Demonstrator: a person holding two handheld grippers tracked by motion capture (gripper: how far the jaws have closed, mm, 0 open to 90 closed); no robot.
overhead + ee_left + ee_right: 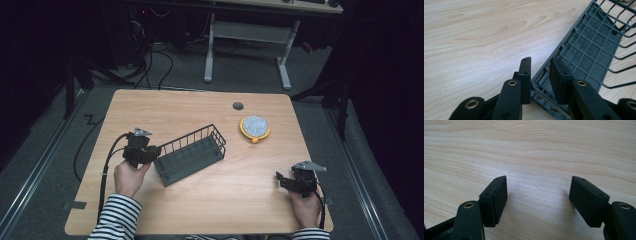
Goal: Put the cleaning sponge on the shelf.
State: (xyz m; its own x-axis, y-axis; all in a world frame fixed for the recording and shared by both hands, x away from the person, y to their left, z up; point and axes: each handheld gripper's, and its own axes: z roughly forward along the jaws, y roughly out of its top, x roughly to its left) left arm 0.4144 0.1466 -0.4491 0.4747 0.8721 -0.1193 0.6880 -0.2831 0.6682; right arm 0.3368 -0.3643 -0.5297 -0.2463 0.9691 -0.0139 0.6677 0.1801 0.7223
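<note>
A dark grey wire basket (190,155) lies at a slant on the wooden table (210,205), left of centre. My left gripper (152,152) is at the basket's near left corner. In the left gripper view, my left gripper (541,63) has one jaw outside the rim and one inside, shut on that corner of the basket (589,50). Near the front right edge, my right gripper (281,179) rests in a hand. Its jaws stand wide apart over bare wood in the right gripper view (539,185), with nothing between them.
An orange dish holding a grey round scrubber (255,127) sits to the right of the basket's far end. A small dark hole (238,106) is in the tabletop behind it. Beyond the table are a desk frame and floor cables.
</note>
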